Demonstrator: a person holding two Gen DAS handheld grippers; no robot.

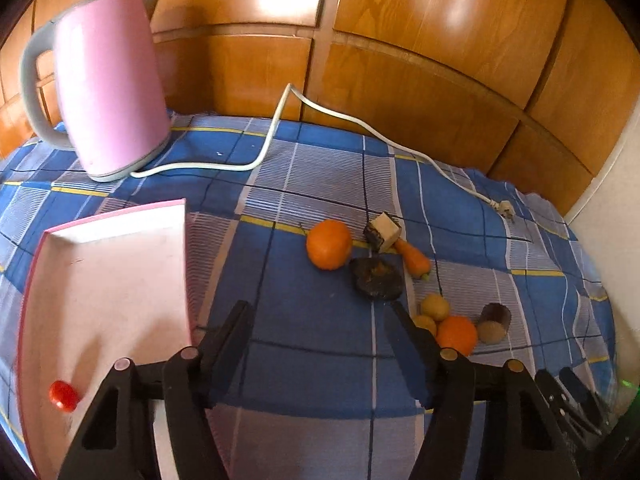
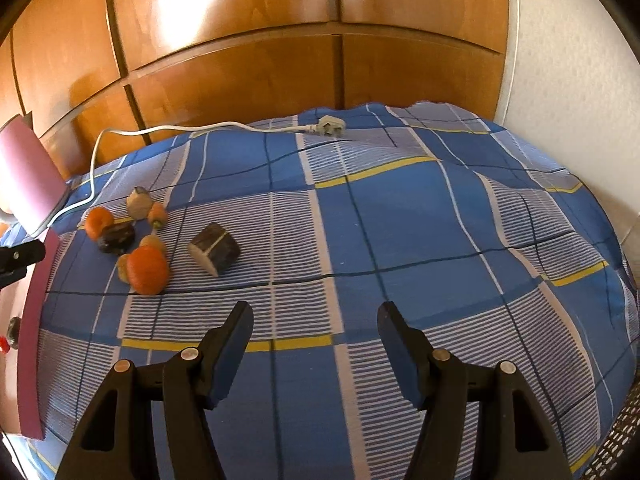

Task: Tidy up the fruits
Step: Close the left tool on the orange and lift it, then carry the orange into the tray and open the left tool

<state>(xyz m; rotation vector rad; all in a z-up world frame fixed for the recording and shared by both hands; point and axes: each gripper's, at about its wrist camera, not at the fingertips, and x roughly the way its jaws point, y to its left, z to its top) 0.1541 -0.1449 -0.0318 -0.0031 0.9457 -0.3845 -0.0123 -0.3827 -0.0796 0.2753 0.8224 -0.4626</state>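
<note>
Two round glossy oranges point(image 1: 329, 244) point(image 1: 457, 335) lie w/ a tapered carrot point(image 1: 414, 260), tip toward the wall, on checked cloth point(image 1: 320, 184) right of a smooth pink tray point(image 1: 112, 280). Left fingers point(image 1: 320, 320) & right fingers point(image 2: 316, 320) apart, empty.

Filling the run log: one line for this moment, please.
left gripper: open, empty | right gripper: open, empty | tray: one red fruit | oranges: on cloth

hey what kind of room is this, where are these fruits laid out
Probably a bedroom at home: a blue checked sheet covers a soft, rumpled surface like a bed, glossy wooden wardrobe doors stand right behind it, and a pink electric kettle sits on the sheet.
</note>
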